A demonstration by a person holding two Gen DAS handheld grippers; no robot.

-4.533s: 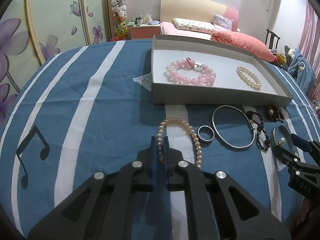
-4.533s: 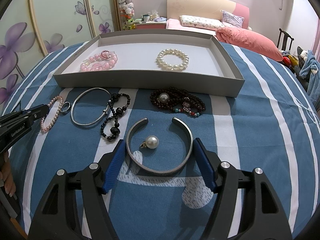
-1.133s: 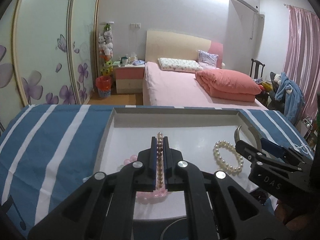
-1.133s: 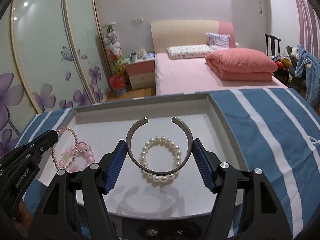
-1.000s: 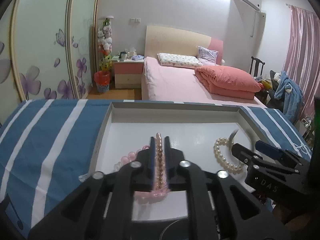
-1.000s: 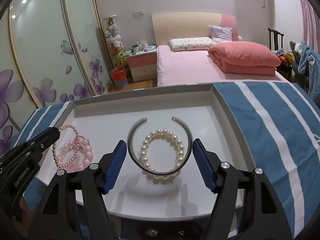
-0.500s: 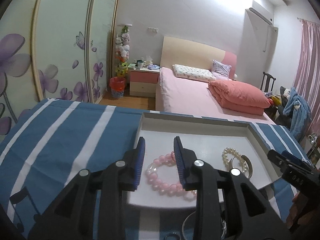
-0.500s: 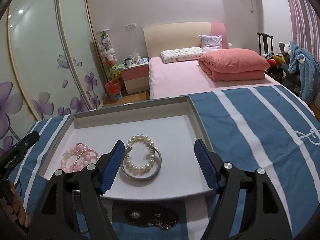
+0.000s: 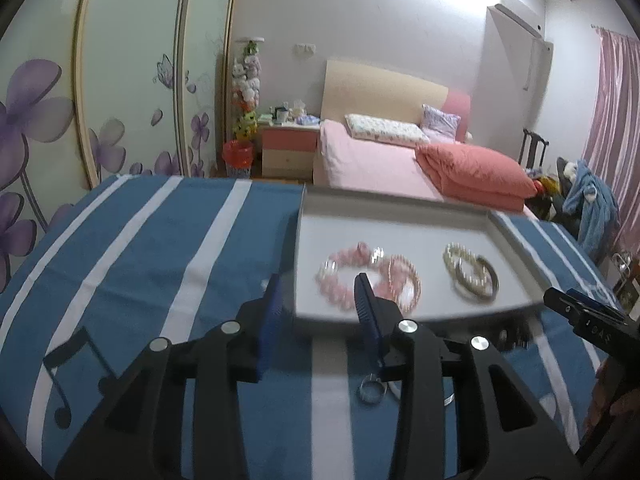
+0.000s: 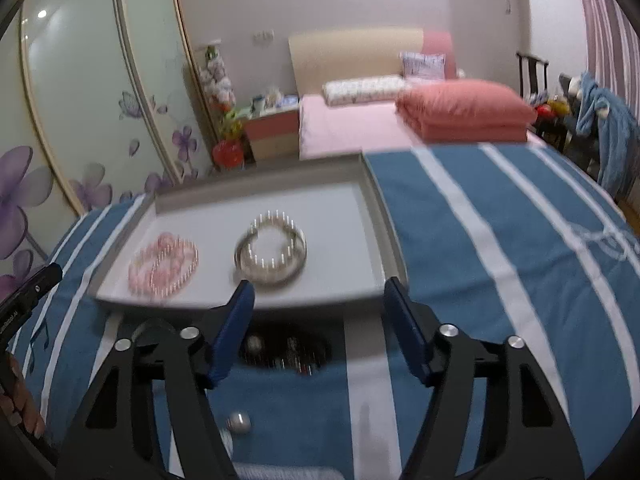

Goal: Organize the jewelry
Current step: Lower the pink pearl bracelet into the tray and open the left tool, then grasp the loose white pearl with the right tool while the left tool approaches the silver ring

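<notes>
The grey tray (image 9: 298, 236) holds a pink bead bracelet (image 9: 336, 284) with a pink pearl strand (image 9: 416, 280) beside it. Further right a silver cuff (image 9: 494, 280) lies around a white pearl bracelet (image 9: 450, 254). My left gripper (image 9: 318, 292) hovers before the tray's near left corner; its jaws are opening and nothing is between them. A small ring (image 9: 372, 388) lies on the cloth under it. My right gripper (image 10: 320, 296) stands before the tray (image 10: 380, 220), near the cuff (image 10: 240, 258) and pink bracelets (image 10: 164, 264); its jaws are closing and empty.
A dark bead bracelet (image 10: 288, 350) and a loose pearl (image 10: 239, 422) lie on the blue striped cloth (image 10: 480, 280) in front of the tray. A hand (image 10: 20, 400) shows at the left edge. Beyond the table are a pink bed (image 9: 380, 160) and sliding wardrobe doors.
The left gripper let go of the pink pearl strand in the tray, opened and drew back to the left. The right gripper released the silver cuff around the white pearls and drew back.
</notes>
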